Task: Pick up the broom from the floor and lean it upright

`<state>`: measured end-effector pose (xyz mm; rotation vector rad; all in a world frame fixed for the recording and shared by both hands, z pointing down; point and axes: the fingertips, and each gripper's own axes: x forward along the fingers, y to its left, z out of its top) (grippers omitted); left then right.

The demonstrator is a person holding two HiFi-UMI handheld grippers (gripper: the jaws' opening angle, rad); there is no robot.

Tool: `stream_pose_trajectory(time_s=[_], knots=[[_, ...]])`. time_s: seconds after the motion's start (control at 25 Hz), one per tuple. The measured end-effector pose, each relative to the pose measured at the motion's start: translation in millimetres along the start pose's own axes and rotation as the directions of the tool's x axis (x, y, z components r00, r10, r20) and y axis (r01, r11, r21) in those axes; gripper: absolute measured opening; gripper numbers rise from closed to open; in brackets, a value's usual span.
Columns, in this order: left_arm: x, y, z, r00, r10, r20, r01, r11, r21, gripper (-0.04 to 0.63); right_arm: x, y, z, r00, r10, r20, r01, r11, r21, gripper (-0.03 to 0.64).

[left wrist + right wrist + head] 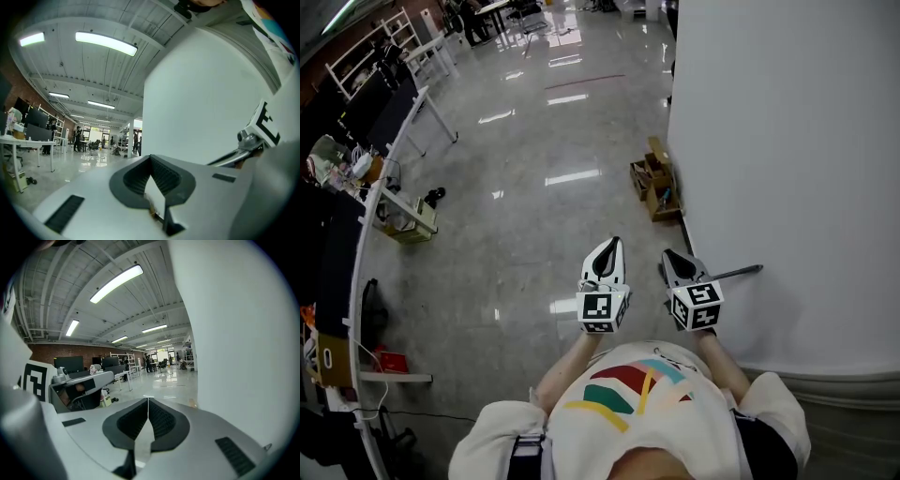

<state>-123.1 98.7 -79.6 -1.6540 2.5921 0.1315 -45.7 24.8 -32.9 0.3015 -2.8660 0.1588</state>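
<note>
Both grippers are held up close in front of the person's chest, side by side, pointing away over the floor. My left gripper (613,243) (150,157) has its jaws together at the tips with nothing held. My right gripper (667,254) (148,399) is shut too, and empty. A thin grey rod (739,273) (229,158) juts from beside the right gripper toward the white wall (787,141). I cannot tell whether it is the broom's handle. No broom head shows in any view.
The white wall rises close on the right. A cluster of brown boxes (654,180) sits at its foot ahead. White desks (398,141) with clutter run along the left, a low box (411,218) beside them. Glossy grey floor (534,216) lies between.
</note>
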Motion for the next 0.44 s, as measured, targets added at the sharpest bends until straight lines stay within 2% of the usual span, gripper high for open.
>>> stream_pose_trajectory(time_s=[0.2, 0.44], knots=[[-9.4, -12.3, 3.9, 1.000, 0.007, -0.004, -0.007, 1.000, 0.006, 0.044, -14.2, -3.7, -1.8, 1.000, 0.005, 0.006, -0.005, 1.000, 0.018, 0.014], [-8.2, 13.8, 8.0, 1.000, 0.003, 0.011, -0.004, 0.999, 0.039, 0.044, 9.2, -0.2, 18.1, 0.997, -0.001, 0.076, 0.000, 1.000, 0.003, 0.014]])
